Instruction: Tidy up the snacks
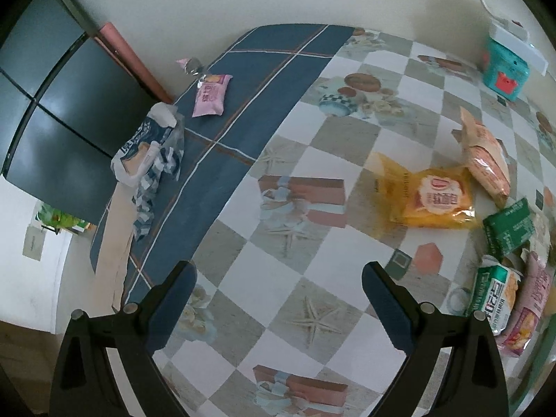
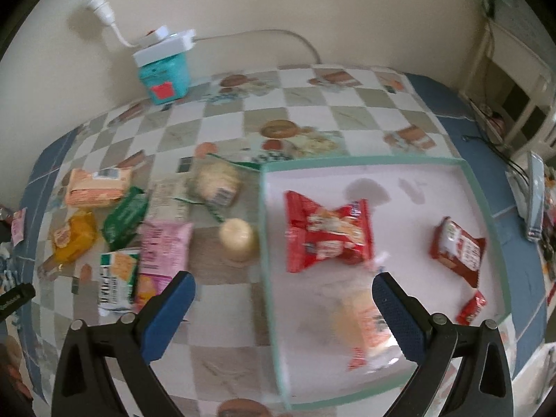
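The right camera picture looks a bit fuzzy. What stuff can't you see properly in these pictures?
- Clear-wrapped snack in the tray, right wrist view: blurred, label unreadable.
- Pale round snack, right wrist view: blurred; what it is stays unclear.
- Pink packet and green-and-white packet, left wrist view: cut off by the round lens edge.
- Yellow packet, left wrist view: print too small to read.

Both units match: left black plastic gripper [image 1: 278, 302] and right black plastic gripper [image 2: 283, 312], blue textured pads (silver pivot screws on arms).
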Demonstrator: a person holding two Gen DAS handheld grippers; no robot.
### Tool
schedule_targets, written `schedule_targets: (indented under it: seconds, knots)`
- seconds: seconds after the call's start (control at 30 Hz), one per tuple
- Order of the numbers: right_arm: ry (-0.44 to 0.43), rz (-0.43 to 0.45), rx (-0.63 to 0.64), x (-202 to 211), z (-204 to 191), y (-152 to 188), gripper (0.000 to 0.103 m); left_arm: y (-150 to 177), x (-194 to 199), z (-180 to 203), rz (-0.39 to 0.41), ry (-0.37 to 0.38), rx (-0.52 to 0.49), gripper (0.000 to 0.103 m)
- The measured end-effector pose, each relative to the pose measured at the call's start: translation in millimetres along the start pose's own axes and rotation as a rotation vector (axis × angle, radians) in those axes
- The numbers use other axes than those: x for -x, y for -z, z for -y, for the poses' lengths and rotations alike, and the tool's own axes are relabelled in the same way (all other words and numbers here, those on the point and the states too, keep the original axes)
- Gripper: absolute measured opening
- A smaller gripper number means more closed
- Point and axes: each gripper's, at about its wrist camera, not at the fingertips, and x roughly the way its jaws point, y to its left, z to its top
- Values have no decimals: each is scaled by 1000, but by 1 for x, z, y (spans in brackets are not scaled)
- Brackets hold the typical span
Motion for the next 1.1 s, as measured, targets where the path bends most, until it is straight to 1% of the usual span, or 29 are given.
schedule_targets:
  seconds: [0.27,0.4,0.6,0.8,0.97,1.1]
  knots:
    - [-37,-28,77,-10,-49,-2,103,-2,-12,-4,-44,56,32,97]
    - [-43,-59,93,-21,-63,-2,103,-1,-19,4,-57,30,13,97]
    - [-39,-107,122,-42,-78,1,103,-2,-22,11,-68,34,4,97]
    - [-46,-122,159,-51,-91,3,102,0,-28,22,-127,148,32,97]
    - [-44,-142,165,-61,-93,4,102,1,-28,28,-145,181,39,97]
    - [-62,-149,147,-64,-89,2,102,1,-26,31,-154,217,55,97]
